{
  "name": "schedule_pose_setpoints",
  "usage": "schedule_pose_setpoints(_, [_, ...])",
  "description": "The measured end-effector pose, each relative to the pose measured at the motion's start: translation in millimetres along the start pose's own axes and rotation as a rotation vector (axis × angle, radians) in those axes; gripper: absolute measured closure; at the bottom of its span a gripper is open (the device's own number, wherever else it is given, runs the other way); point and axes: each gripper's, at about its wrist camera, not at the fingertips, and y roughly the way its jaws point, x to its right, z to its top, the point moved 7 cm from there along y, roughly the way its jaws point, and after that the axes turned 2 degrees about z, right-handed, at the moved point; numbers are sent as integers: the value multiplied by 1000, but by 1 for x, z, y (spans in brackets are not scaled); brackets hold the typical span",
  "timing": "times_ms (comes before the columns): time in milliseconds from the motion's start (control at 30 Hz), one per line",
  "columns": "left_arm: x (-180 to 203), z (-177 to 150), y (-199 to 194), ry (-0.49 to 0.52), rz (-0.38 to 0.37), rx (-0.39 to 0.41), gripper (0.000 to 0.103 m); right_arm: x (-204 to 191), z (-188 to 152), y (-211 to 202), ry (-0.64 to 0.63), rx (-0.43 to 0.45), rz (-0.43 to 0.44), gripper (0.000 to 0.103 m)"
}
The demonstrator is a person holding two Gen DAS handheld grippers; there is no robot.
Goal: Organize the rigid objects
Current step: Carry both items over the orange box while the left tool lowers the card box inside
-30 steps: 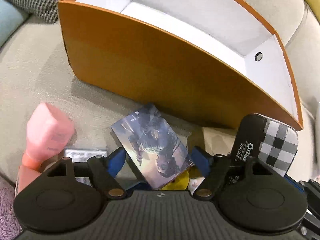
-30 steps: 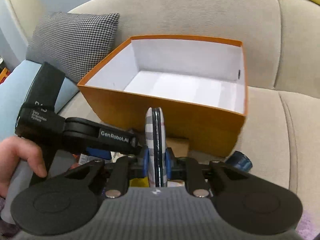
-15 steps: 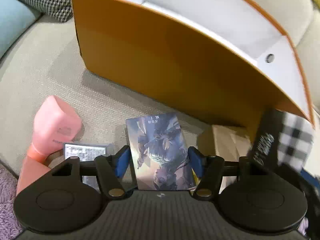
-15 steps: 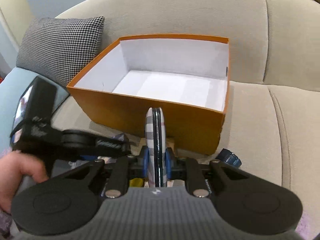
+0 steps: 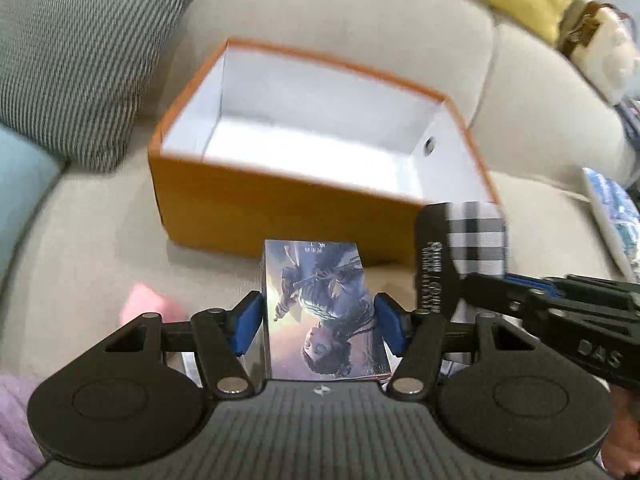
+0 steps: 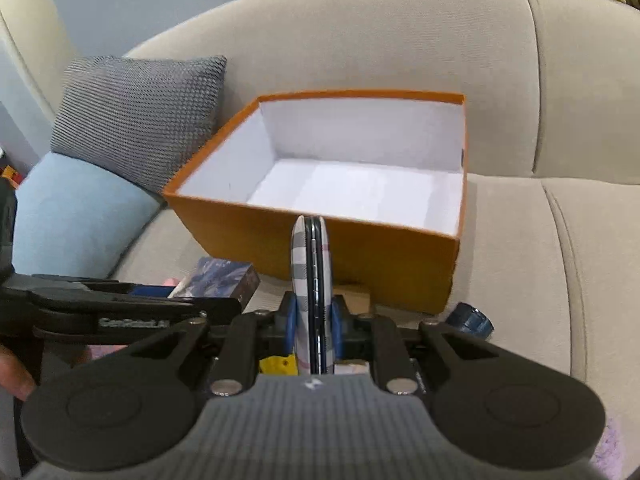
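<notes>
An open orange box (image 5: pixel 256 204) with a white inside stands on the beige sofa; it also shows in the right wrist view (image 6: pixel 360 248). My left gripper (image 5: pixel 316 320) is shut on a small illustrated card box (image 5: pixel 320 304) and holds it up in front of the orange box. My right gripper (image 6: pixel 312 320) is shut on a checked zip case (image 6: pixel 311 280), held on edge before the box's near wall. The case (image 5: pixel 472 236) shows at the right of the left wrist view, and the card box (image 6: pixel 224 276) at the left of the right wrist view.
A pink bottle (image 5: pixel 148 308), a yellow item (image 6: pixel 278 364), a dark blue round object (image 6: pixel 470 316) and a small cardboard piece (image 6: pixel 354 294) lie on the seat near the box. A grey patterned cushion (image 6: pixel 136 116) and a light blue cushion (image 6: pixel 72 216) are at the left.
My left gripper has closed on the card box and lifted it off the seat, so the orange box's inside now shows. My right gripper has risen a little with the case.
</notes>
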Motion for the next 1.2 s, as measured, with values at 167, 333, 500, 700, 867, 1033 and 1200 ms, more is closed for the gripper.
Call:
schedule_pose_setpoints(167, [3, 48, -26, 95, -9, 109, 33, -4, 39, -9, 30, 57, 62, 85])
schedule_pose_setpoints(333, [-8, 111, -12, 179, 31, 176, 33, -3, 88, 8, 56, 102, 80, 85])
schedule_pose_setpoints(500, [-21, 140, 41, 205, 86, 140, 33, 10, 113, 67, 87, 44, 28, 85])
schedule_pose_setpoints(700, [-35, 155, 112, 256, 145, 62, 33, 41, 109, 148, 204, -101, -15, 85])
schedule_pose_setpoints(867, [-31, 157, 153, 385, 226, 30, 33, 59, 115, 180, 288, -141, 9, 85])
schedule_pose_setpoints(1033, [-30, 158, 182, 469, 349, -4, 36, 68, 118, 198, 311, -165, -1, 85])
schedule_pose_setpoints(1200, [-16, 159, 189, 489, 408, -17, 34, 68, 121, 205, 320, -165, -2, 85])
